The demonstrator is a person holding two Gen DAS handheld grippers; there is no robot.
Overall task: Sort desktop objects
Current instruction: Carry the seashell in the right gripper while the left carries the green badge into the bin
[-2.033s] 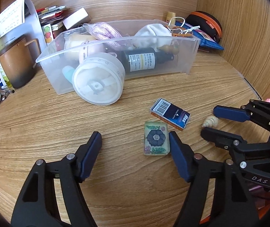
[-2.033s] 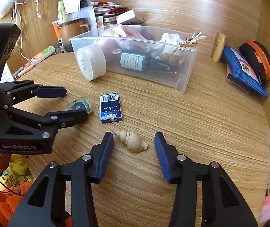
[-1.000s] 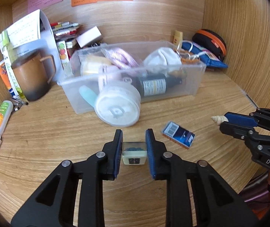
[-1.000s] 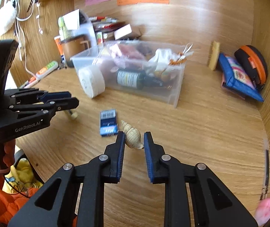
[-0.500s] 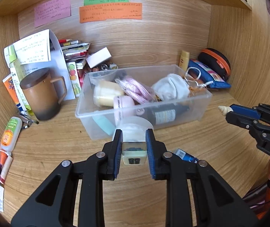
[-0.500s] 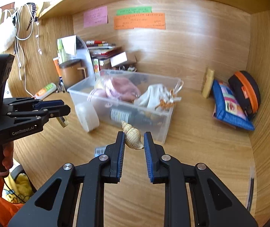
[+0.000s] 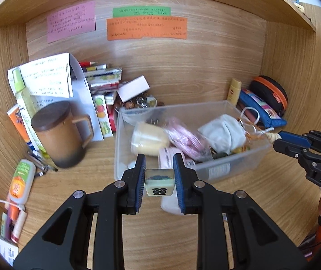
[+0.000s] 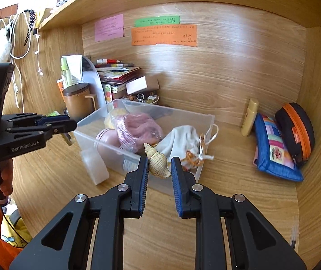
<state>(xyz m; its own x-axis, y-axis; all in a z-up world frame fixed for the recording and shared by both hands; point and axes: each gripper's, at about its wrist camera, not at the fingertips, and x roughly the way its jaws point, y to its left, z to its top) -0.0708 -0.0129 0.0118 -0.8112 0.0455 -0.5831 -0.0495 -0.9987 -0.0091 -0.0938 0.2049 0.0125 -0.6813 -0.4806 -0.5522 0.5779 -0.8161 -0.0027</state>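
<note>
My left gripper (image 7: pixel 159 181) is shut on a pale green mahjong tile (image 7: pixel 159 183) and holds it in the air just in front of the clear plastic bin (image 7: pixel 232 168). My right gripper (image 8: pixel 159 173) is shut on a tan spiral seashell (image 8: pixel 157 160), held above the bin's near right corner (image 8: pixel 199 173). The bin holds a pink mesh bundle (image 8: pixel 137 128), a white cloth pouch (image 8: pixel 183 140), a cream jar (image 7: pixel 148 138) and a dark bottle. The left gripper also shows in the right wrist view (image 8: pixel 64 127), the right gripper in the left wrist view (image 7: pixel 277 140).
A brown lidded mug (image 7: pixel 59 132), papers and books stand at the back left. A white round container (image 8: pixel 95 166) leans on the bin's front. A blue pouch (image 8: pixel 273 148), a black-orange case (image 8: pixel 297 130) and a yellow tube (image 8: pixel 249 117) lie at the right. Pens and a tube (image 7: pixel 20 180) lie far left.
Both grippers closed on their objects, the tile and the shell, lifted them off the desk and moved up and forward to the bin.
</note>
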